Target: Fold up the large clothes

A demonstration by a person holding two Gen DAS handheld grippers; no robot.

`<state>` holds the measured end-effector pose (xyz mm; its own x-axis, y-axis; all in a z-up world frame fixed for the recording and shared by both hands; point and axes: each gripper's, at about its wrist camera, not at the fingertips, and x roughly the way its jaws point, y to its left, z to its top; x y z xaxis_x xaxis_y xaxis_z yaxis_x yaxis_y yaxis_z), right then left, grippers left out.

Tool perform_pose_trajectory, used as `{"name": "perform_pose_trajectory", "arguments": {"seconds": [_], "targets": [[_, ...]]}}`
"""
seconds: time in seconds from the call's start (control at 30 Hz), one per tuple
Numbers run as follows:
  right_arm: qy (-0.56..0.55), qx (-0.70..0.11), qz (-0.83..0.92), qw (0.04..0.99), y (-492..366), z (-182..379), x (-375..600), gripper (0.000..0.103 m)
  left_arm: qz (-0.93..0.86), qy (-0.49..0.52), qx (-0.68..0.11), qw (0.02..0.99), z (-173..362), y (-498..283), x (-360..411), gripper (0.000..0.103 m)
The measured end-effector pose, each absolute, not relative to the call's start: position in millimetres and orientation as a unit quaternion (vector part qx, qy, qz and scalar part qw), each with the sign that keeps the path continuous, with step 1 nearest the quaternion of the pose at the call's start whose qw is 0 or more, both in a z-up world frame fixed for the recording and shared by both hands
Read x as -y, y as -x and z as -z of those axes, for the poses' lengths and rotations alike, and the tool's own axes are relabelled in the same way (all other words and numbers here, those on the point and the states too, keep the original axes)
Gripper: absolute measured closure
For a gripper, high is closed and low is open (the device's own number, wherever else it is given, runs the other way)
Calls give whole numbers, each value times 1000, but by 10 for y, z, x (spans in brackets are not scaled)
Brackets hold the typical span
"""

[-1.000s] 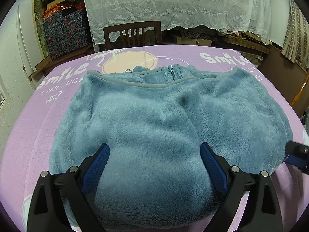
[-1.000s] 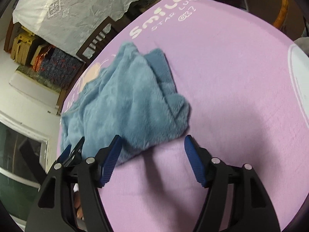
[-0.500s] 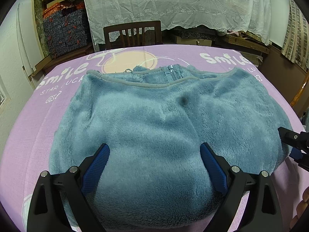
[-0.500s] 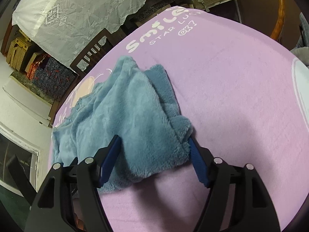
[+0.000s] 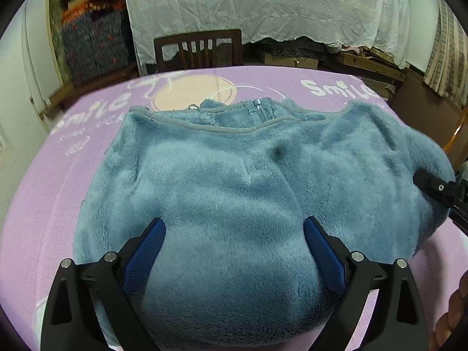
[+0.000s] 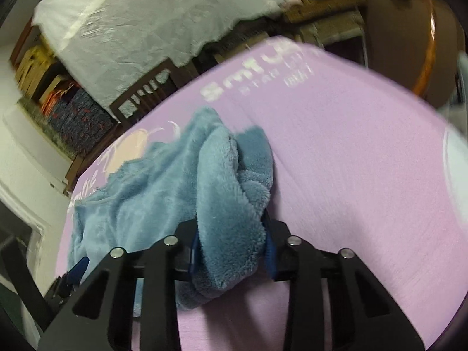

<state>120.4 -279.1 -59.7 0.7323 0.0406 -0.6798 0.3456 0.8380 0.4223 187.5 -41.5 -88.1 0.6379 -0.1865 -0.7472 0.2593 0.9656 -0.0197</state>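
A blue-grey fleece garment [image 5: 228, 193] with a zip at its far edge lies on the purple table cover [image 5: 44, 204]. My left gripper [image 5: 234, 245] is open, its blue-padded fingers [image 5: 144, 251] resting over the garment's near part. My right gripper [image 6: 231, 242] is shut on the garment's right edge [image 6: 228, 204] and lifts it off the cover. It shows at the right edge of the left wrist view [image 5: 438, 188].
A wooden chair [image 5: 199, 49] stands behind the table under a white lace cloth [image 5: 263, 5]. Stacked boxes [image 5: 87, 38] fill the back left. A curved wooden chair back [image 6: 427, 44] is at the right side of the table.
My right gripper moved onto the garment's right edge, closed on it and raised it. My left gripper stayed open in place.
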Motion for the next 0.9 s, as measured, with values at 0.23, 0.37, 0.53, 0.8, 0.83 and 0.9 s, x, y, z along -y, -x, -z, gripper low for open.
{"name": "perform_pose_trajectory", "arguments": {"seconds": [0.23,0.37,0.53,0.8,0.83,0.9], "targets": [[-138,-301,46,943,-1224,33,2179,73,172,91,-401,895,338,-2045,-281,8],[-53,-276,15,960,-1206,-125,1656,73,253,190,-404,858,140,-2096,-645,8],[49,-259,-16,965,-1065,-50,1056,73,348,228,-427,802,190,-2126,-548,8],[190,-254,-36,948,-892,205,568,73,376,235,-445,778,371,-2141,-328,8],[204,-252,-37,945,-874,236,535,73,374,229,-441,783,367,-2150,-332,8],[219,-248,-43,943,-854,292,484,73,366,213,-437,793,396,-2185,-342,15]]}}
